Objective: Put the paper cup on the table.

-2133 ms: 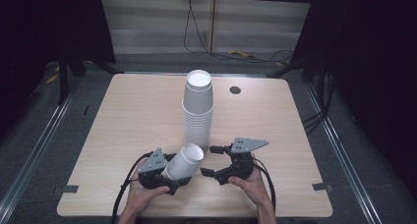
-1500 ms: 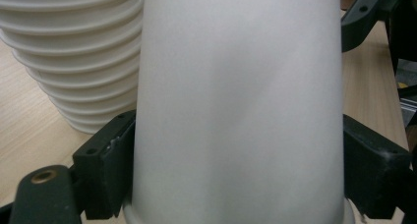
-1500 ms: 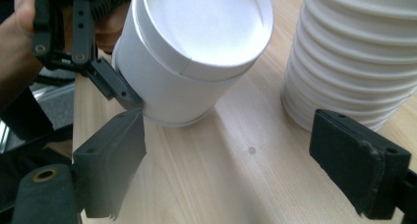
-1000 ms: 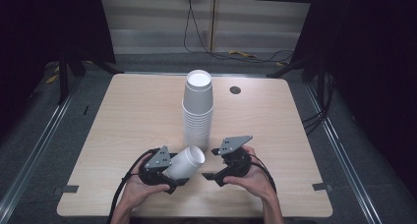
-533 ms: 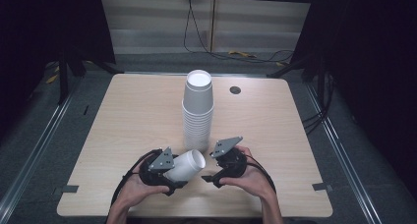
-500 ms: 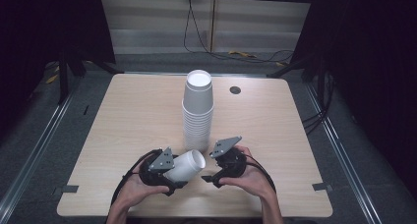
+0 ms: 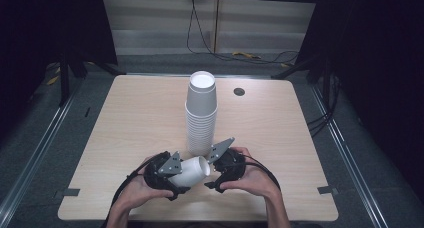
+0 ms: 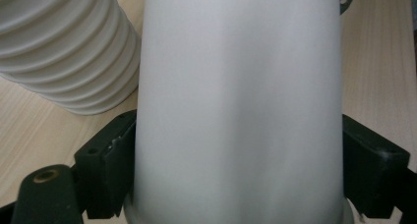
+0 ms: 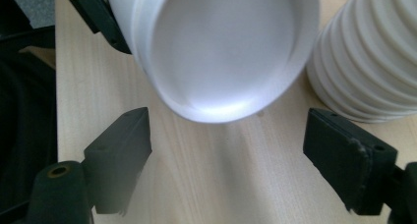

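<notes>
A white paper cup [image 7: 191, 170] lies on its side near the table's front edge, with my left gripper [image 7: 184, 173] shut on it. In the left gripper view the cup [image 8: 241, 86] fills the space between the pads [image 8: 105, 170], which press on its wall near the rim. The cup's closed bottom [image 9: 221, 47] points at my right gripper [image 7: 210, 173]. In the right gripper view, my right gripper [image 9: 235, 160] stands open just short of that bottom, with only bare table between its jaws. A tall stack of white cups [image 7: 201, 113] stands upside down just behind both grippers.
The stack [image 8: 64, 47] sits close beside the held cup, and its ribbed rims [image 9: 373, 62] lie near the right gripper's outer jaw. The wooden table [image 7: 125, 118] has a small dark round hole [image 7: 239, 91] at the back. Both hands rest near the table's front edge.
The right gripper has edged left, closer to the cup's bottom. The left gripper and its cup have stayed about where they were.
</notes>
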Available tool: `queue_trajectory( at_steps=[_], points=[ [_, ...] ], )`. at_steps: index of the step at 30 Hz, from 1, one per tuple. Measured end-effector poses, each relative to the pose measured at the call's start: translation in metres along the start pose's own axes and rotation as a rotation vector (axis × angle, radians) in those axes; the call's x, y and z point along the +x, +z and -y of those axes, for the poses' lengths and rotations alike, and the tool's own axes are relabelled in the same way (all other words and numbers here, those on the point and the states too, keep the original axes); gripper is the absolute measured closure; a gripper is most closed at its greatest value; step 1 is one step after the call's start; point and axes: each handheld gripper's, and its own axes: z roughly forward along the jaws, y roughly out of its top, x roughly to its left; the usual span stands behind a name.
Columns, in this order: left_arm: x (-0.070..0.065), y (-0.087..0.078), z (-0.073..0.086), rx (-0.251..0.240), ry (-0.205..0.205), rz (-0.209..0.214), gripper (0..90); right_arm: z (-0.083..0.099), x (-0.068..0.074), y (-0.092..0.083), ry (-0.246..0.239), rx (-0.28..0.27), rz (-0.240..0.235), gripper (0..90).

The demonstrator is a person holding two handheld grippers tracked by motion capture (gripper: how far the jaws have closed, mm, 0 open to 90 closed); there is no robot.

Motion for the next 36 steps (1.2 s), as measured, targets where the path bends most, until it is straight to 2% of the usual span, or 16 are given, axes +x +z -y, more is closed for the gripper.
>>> queue_trajectory(
  at_steps=[5,6,7,11,16,17,18,22,23,24,26,32,35,36],
  points=[
    [-0.002,0.002,-0.003,0.002,0.014,0.004,14.7,-0.005,0.0,0.003,-0.024,0.026,-0.019,16.5],
    [-0.002,0.001,-0.004,0.013,0.027,0.01,14.7,-0.006,0.0,0.002,-0.017,0.037,-0.019,16.1],
    [-0.003,0.003,-0.004,0.023,0.031,0.016,14.7,-0.008,0.001,0.003,-0.032,0.046,-0.037,16.1],
    [-0.003,0.005,-0.004,0.039,0.033,0.026,14.7,-0.01,0.001,0.002,-0.049,0.054,-0.039,16.0],
    [-0.005,0.009,-0.006,0.034,0.048,0.037,14.7,-0.012,0.001,0.002,-0.065,0.048,-0.059,16.2],
    [-0.005,0.008,-0.007,0.056,0.062,0.04,14.6,-0.013,0.002,0.002,-0.064,0.048,-0.063,16.3],
    [-0.006,0.01,-0.007,0.038,0.058,0.044,14.6,-0.013,0.002,0.003,-0.071,0.047,-0.069,16.6],
    [-0.008,0.013,-0.009,0.049,0.069,0.052,14.6,-0.014,0.004,0.005,-0.082,0.052,-0.084,16.8],
    [-0.008,0.014,-0.01,0.037,0.07,0.053,14.6,-0.014,0.004,0.005,-0.086,0.045,-0.094,16.7],
    [-0.009,0.015,-0.011,0.042,0.084,0.067,14.6,-0.014,0.005,0.005,-0.077,0.051,-0.093,16.8],
    [-0.009,0.015,-0.011,0.036,0.079,0.069,14.6,-0.014,0.005,0.004,-0.094,0.04,-0.109,17.8],
    [-0.01,0.017,-0.015,0.037,0.11,0.084,14.6,-0.016,0.007,0.002,-0.109,0.046,-0.116,18.2],
    [-0.011,0.016,-0.015,0.027,0.1,0.078,14.6,-0.018,0.007,0.001,-0.119,0.051,-0.114,19.3],
    [-0.01,0.015,-0.016,0.033,0.1,0.09,14.6,-0.019,0.006,0.001,-0.125,0.05,-0.119,20.2]
  ],
)
